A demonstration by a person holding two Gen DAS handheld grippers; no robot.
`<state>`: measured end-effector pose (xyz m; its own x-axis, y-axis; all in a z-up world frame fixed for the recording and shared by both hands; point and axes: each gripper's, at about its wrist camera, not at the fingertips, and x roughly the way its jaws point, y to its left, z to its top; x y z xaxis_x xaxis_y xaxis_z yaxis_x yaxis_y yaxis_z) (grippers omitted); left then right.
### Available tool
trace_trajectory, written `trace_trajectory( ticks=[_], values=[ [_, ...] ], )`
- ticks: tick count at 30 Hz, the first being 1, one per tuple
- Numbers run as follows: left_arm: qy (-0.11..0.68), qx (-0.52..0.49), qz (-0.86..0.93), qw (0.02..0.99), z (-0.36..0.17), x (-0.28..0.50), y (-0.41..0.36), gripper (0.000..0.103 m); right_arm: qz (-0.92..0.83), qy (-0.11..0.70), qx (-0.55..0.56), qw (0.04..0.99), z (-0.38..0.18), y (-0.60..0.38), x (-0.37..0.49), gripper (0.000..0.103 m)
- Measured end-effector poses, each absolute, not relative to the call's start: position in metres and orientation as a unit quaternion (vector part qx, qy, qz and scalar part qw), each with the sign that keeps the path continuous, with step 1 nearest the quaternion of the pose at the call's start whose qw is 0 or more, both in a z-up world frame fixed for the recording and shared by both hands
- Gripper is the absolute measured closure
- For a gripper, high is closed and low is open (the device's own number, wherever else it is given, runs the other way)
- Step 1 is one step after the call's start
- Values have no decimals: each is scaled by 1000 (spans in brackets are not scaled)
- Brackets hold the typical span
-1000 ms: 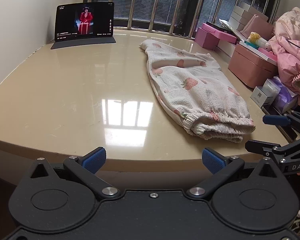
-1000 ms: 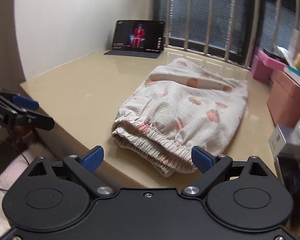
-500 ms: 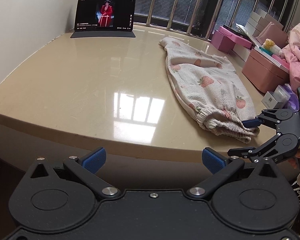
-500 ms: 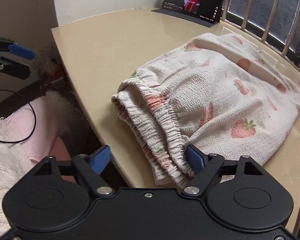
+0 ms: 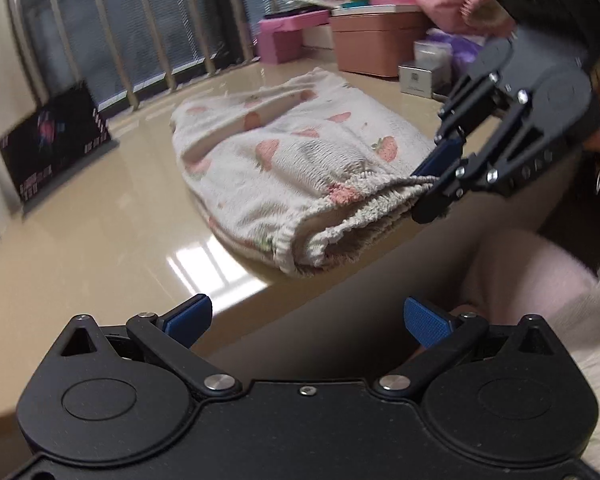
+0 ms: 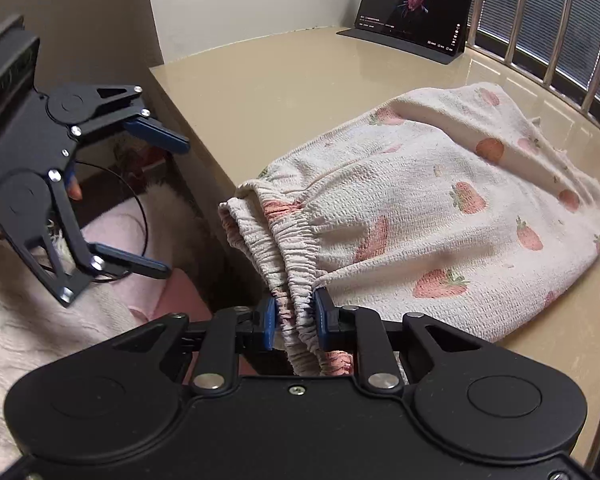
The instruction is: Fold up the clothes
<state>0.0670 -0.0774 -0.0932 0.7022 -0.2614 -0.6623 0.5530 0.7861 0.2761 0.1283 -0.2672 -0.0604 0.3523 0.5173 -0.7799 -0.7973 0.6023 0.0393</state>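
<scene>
- The left wrist view is motion-blurred: the tablet [image 5: 56, 140] screen and the strawberry trousers [image 5: 300, 168] lack sharp detail.
- The waistband [image 6: 300, 320] end disappears behind the right hand-held gripper [image 6: 296, 320] body.
- The worktop [image 6: 300, 92] is cut off at the right edge.

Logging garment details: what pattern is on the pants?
Cream pants with red strawberry print, clearest in the right wrist view.

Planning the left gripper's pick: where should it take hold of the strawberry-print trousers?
On the free end of the gathered elastic waistband of the white strawberry-print trousers, coming from the table's near edge: that bunched end overhangs it, opposite the right gripper's pinch.
</scene>
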Motion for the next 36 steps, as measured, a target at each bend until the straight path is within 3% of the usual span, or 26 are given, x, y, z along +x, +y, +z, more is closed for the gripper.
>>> trace_trajectory(
  ticks=[4,8,10,13,15,17,19,21,22,23,32,36],
  values=[
    [238,382,-229,863,-116,65,-108,0,422,413,-152,793,-51,-275,129,83],
    [210,431,-250,841,-123,64,-117,1,423,421,-150,788,-50,-282,134,83],
    [195,455,-260,829,-127,64,-121,8,424,424,-145,787,-50,-284,136,83],
    [173,489,-275,809,-132,63,-128,35,425,428,-149,784,-49,-288,134,82],
    [158,512,-284,795,-135,63,-132,64,422,431,-151,783,-49,-289,136,82],
    [160,504,-298,795,-133,65,-135,82,416,431,-150,787,-48,-291,135,79],
    [174,474,-312,805,-125,69,-136,85,408,426,-143,795,-48,-293,133,78],
    [188,451,-313,815,-115,76,-133,85,396,418,-135,807,-48,-295,129,64],
    [195,439,-313,819,-110,80,-132,85,389,412,-130,814,-47,-296,127,44],
    [202,429,-315,822,-105,82,-133,85,377,400,-130,825,-46,-296,121,33],
    [278,303,-323,852,-64,115,-138,85,207,219,-324,897,-63,-251,48,18],
    [280,289,-322,857,-59,115,-145,85,149,207,-298,920,-76,-239,56,20]
  ],
)
